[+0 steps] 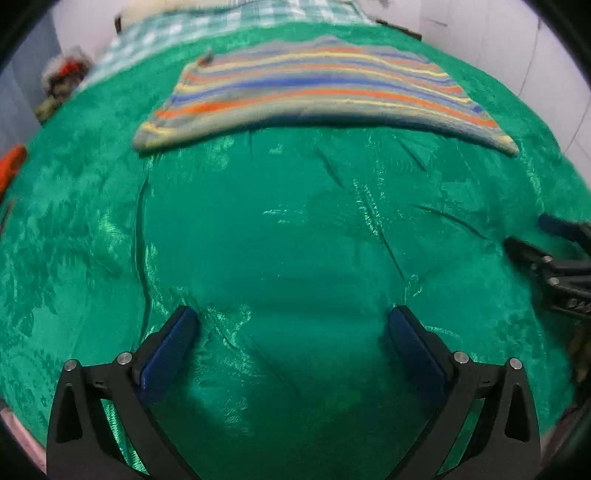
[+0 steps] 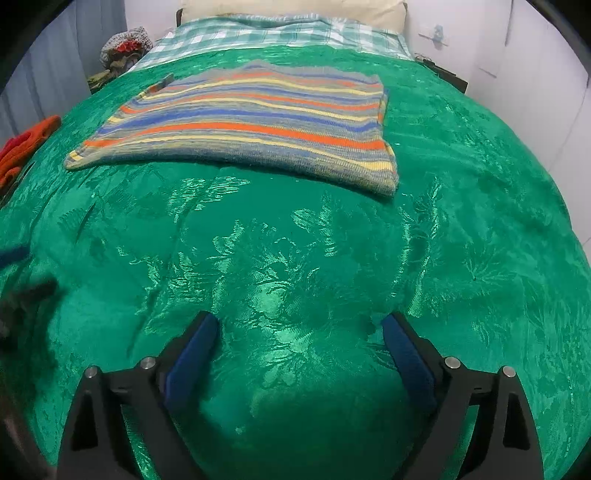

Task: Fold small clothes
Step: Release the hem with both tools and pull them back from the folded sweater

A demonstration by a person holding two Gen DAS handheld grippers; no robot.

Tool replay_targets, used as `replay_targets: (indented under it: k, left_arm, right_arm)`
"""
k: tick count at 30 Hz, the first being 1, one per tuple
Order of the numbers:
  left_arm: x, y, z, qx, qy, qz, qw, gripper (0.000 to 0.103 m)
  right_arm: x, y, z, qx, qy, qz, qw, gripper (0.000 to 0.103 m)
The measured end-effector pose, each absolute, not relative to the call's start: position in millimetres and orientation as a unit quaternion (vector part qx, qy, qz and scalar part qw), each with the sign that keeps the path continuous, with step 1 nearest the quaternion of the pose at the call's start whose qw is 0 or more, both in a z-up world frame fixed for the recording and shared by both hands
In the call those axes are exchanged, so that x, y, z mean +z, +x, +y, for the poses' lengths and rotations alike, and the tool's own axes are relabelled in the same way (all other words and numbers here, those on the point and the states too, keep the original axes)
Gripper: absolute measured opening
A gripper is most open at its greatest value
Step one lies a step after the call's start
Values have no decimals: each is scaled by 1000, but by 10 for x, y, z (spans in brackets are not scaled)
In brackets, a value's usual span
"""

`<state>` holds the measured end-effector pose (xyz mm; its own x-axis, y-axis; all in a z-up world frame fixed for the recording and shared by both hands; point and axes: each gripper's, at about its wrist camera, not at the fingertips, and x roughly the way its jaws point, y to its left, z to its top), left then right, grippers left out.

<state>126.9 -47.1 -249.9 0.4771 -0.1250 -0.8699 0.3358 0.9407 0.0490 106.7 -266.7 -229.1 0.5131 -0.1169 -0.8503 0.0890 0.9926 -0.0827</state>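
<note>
A striped knitted garment [image 1: 314, 92] in grey, blue, orange and yellow lies folded flat on the green bedspread [image 1: 288, 229], far ahead of both grippers. It also shows in the right wrist view [image 2: 251, 125]. My left gripper [image 1: 295, 325] is open and empty, low over bare bedspread. My right gripper [image 2: 301, 332] is open and empty, also over bare bedspread [image 2: 295, 258]. The right gripper shows at the right edge of the left wrist view [image 1: 554, 266].
A checked sheet [image 2: 280, 35] and a pillow [image 2: 295, 9] lie at the head of the bed. Orange and red clothes [image 2: 26, 144] sit at the left edge. A pile of items [image 2: 122, 51] stands at the far left. White walls flank the bed.
</note>
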Motion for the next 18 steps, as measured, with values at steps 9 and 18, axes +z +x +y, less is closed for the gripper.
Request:
replay_targets:
  k: [9, 18]
  left_arm:
    - [-2564, 1370, -557, -134, 114, 513, 840, 102]
    - [-2472, 1210, -516, -145, 101, 467, 866, 103]
  right_arm:
    - [-2306, 1099, -2650, -65, -18, 492, 868, 95]
    - [-2309, 1094, -2638, -68, -18, 488, 870, 97]
